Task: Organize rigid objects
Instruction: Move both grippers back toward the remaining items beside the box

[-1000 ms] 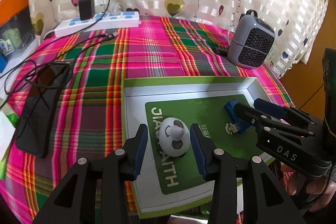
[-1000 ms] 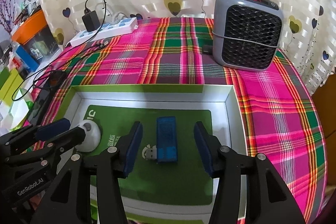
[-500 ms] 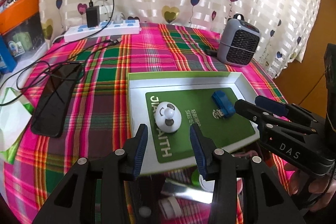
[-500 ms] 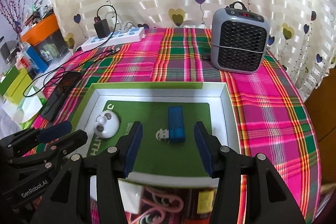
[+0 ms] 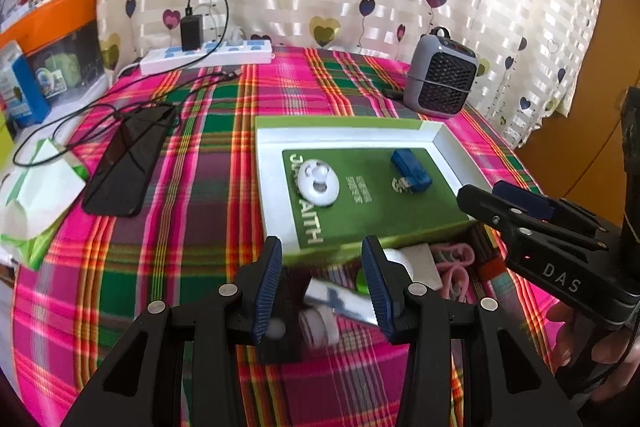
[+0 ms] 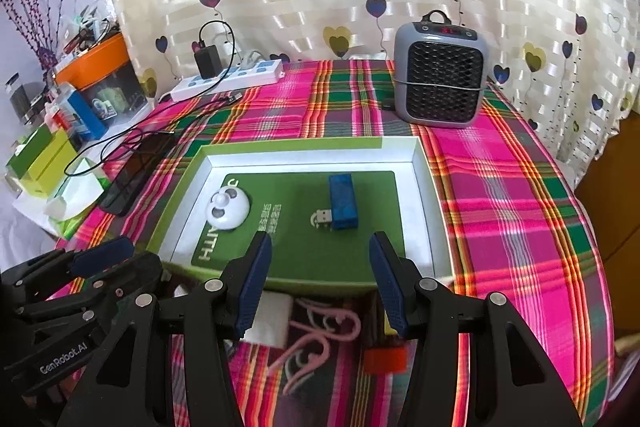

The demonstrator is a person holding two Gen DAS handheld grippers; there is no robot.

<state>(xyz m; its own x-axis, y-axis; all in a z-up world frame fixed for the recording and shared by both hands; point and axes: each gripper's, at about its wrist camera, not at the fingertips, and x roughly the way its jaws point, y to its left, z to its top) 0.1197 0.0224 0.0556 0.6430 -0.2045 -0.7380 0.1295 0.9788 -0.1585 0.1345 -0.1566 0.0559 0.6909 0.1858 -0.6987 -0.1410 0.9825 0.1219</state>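
A green and white box tray (image 5: pixel 264 155) (image 6: pixel 424 195) lies on the plaid table. In it sit a white round panda-face piece (image 5: pixel 320 183) (image 6: pixel 229 207) and a blue USB stick (image 5: pixel 412 171) (image 6: pixel 343 196). My left gripper (image 5: pixel 322 285) is open and empty, just in front of the tray's near edge, over several loose items: a white tube (image 5: pixel 340 301), a pink clip (image 5: pixel 452 263) (image 6: pixel 316 339), a white block (image 6: pixel 270 323) and a red piece (image 6: pixel 385 359). My right gripper (image 6: pixel 318 281) is open and empty at the tray's near edge.
A grey heater (image 5: pixel 440 79) (image 6: pixel 440 79) stands at the back right. A white power strip (image 5: pixel 208 55) (image 6: pixel 228 79) with a charger lies at the back. A black phone (image 5: pixel 128 159) with cables and a tissue pack (image 5: pixel 36 195) lie left.
Both grippers have pulled back and up from the tray. The panda piece and USB stick stay in the tray. Loose items in front of the tray have come into view.
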